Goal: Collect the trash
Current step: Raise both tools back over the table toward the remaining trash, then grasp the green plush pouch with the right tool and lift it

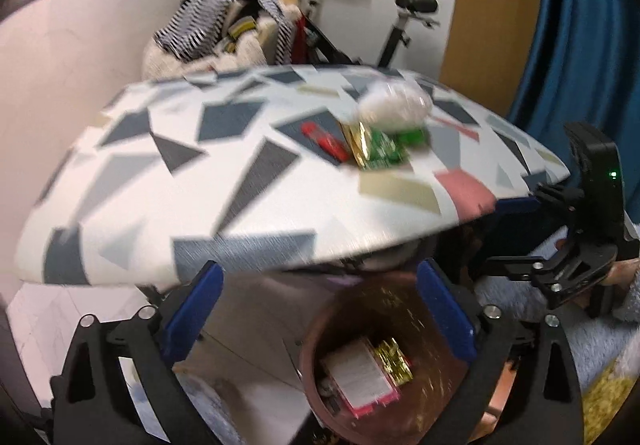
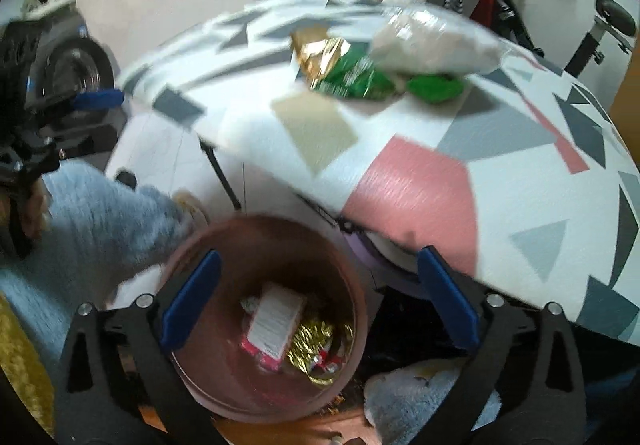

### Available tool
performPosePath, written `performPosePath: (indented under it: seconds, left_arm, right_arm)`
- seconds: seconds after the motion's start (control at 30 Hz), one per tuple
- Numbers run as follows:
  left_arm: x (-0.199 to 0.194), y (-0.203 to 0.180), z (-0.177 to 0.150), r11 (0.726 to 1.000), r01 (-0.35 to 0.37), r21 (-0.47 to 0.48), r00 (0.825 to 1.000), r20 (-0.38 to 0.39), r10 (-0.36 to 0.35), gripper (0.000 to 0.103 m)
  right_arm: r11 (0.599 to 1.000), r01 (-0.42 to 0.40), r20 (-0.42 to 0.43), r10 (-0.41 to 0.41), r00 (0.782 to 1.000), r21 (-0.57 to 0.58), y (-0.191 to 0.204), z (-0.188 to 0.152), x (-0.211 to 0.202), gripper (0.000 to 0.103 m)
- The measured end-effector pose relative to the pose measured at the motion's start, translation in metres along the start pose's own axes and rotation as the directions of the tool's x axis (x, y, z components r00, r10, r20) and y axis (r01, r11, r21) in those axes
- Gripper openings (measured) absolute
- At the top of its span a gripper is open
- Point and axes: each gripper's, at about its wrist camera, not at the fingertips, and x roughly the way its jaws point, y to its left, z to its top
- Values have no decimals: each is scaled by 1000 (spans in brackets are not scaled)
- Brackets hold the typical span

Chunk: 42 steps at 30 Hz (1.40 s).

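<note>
Nearest, both tools hang over a round brown bin (image 2: 264, 321) on the floor. The right gripper (image 2: 320, 305) has its blue pads spread wide with nothing between them; the bin's mouth shows in the gap. The left gripper (image 1: 318, 319) is likewise fully spread and empty, above the same bin (image 1: 384, 357). At the bin's bottom lie a white-and-pink carton (image 2: 276, 323) and a crumpled gold wrapper (image 2: 310, 343); the carton's long axis runs from the bin's floor up toward the table side. A fuzzy blue sleeve (image 2: 100, 213) reaches in from the left.

Beyond the bin, a table (image 1: 132, 213) covered in white cloth printed with grey, pink and beige shapes overhangs it. Near its far edge rests more trash: a red wrapper (image 1: 324, 141) lying diagonally, a gold-and-green packet (image 1: 376, 149) touching it, and a clear bag of white stuff (image 1: 394, 105) on top.

Farthest, a striped bag (image 1: 224, 13), an exercise bike (image 1: 360, 25), a pale wall and a blue curtain (image 1: 576, 45).
</note>
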Motion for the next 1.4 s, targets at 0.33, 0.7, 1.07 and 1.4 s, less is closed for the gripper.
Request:
performPosePath:
  seconds: [0.33,0.7,1.07,1.4]
  left_arm:
    - [-29,6,51,999,-34,-4,987,155,34,97]
    - [-29,20,94,996,-87,-11,976,198,88,97]
    - [-14,37,110,994,-108,2,981,162,107,97]
    - [14,33,106,999,-30,40,997,74,27,97]
  right_arm:
    - [999,-22,144,16,989,43,-30,36,-40,97]
    - [999,21,202,-15,979,-26,-39,74,-64,97]
    - [1000,22,184,-18,983,-19,-57,88,-55,97]
    - [998,61,159,-62,985,15,-66,94,-41,97]
